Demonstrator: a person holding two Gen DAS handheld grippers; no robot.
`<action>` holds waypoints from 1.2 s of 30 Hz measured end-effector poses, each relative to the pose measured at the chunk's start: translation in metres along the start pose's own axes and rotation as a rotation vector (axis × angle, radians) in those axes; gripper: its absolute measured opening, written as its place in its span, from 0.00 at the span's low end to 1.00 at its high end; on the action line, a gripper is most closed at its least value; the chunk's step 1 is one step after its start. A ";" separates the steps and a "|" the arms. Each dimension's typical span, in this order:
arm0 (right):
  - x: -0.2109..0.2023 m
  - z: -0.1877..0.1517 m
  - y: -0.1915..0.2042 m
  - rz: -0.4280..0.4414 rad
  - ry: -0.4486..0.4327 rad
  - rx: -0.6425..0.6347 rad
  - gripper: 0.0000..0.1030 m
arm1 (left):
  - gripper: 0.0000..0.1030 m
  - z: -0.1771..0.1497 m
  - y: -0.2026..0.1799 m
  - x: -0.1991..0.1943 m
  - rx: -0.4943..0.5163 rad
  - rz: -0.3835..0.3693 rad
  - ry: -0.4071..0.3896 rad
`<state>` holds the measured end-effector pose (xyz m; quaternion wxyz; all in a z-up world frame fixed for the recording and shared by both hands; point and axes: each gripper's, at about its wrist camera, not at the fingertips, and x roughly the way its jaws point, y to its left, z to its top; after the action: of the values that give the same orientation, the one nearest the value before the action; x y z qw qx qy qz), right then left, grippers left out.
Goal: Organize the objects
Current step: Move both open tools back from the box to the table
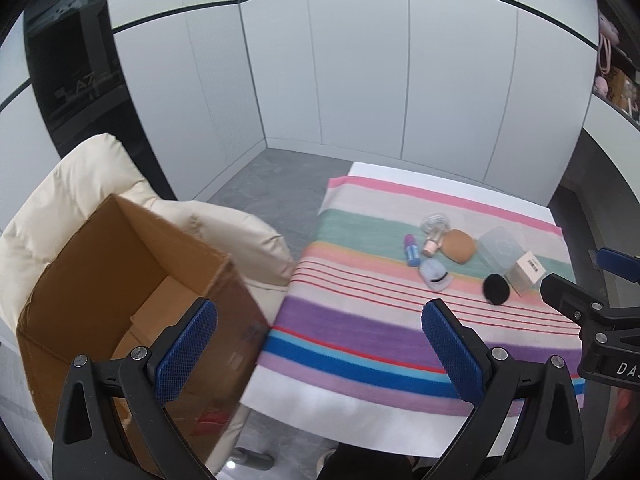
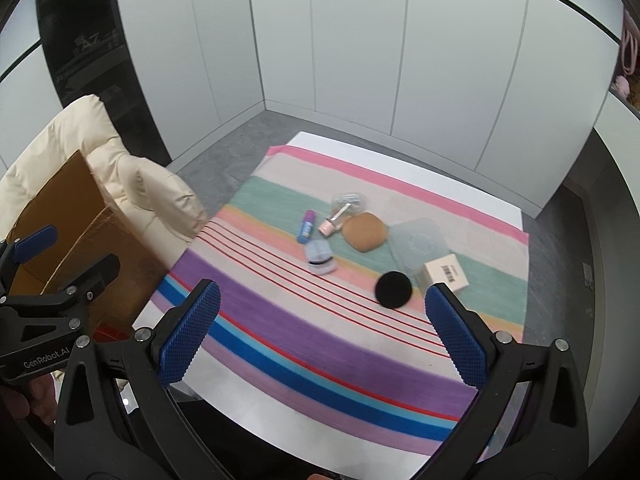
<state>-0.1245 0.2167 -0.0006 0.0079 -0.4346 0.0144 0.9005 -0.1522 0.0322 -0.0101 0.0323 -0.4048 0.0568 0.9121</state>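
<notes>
Small items lie clustered on a striped cloth [image 2: 280, 320]: a black round puff [image 2: 393, 289], a white box [image 2: 446, 273], a clear square case [image 2: 418, 245], a tan oval pad [image 2: 364, 232], a pale blue holder [image 2: 320, 258], a purple-blue tube [image 2: 306, 226], a pink bottle [image 2: 334, 222]. An open cardboard box [image 1: 120, 280] sits on a cream chair [image 1: 80, 184] left of the table. My left gripper [image 1: 320, 356] is open and empty between box and table. My right gripper [image 2: 324, 336] is open and empty above the cloth's near part.
The cloth covers a white table [image 2: 320, 432] with grey floor [image 2: 240, 144] and white wall panels behind it. The right gripper shows at the right edge of the left wrist view [image 1: 592, 304]; the left gripper shows at the left of the right wrist view [image 2: 52, 280].
</notes>
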 end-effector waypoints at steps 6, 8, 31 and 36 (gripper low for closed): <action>-0.005 -0.008 -0.025 -0.026 0.004 0.030 1.00 | 1.00 0.005 -0.024 0.002 0.017 -0.033 -0.001; -0.007 -0.011 -0.033 -0.036 0.007 0.037 1.00 | 1.00 0.007 -0.034 0.001 0.031 -0.044 -0.005; -0.023 -0.042 -0.128 -0.116 0.043 0.193 1.00 | 1.00 0.003 -0.130 0.019 0.150 -0.156 0.057; -0.020 -0.050 -0.140 -0.145 0.063 0.196 1.00 | 1.00 0.000 -0.144 0.032 0.142 -0.180 0.096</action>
<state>-0.0695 0.3551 -0.0187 0.1152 -0.4598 0.0713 0.8776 -0.1585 0.1752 -0.0453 0.1400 -0.4481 0.0862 0.8788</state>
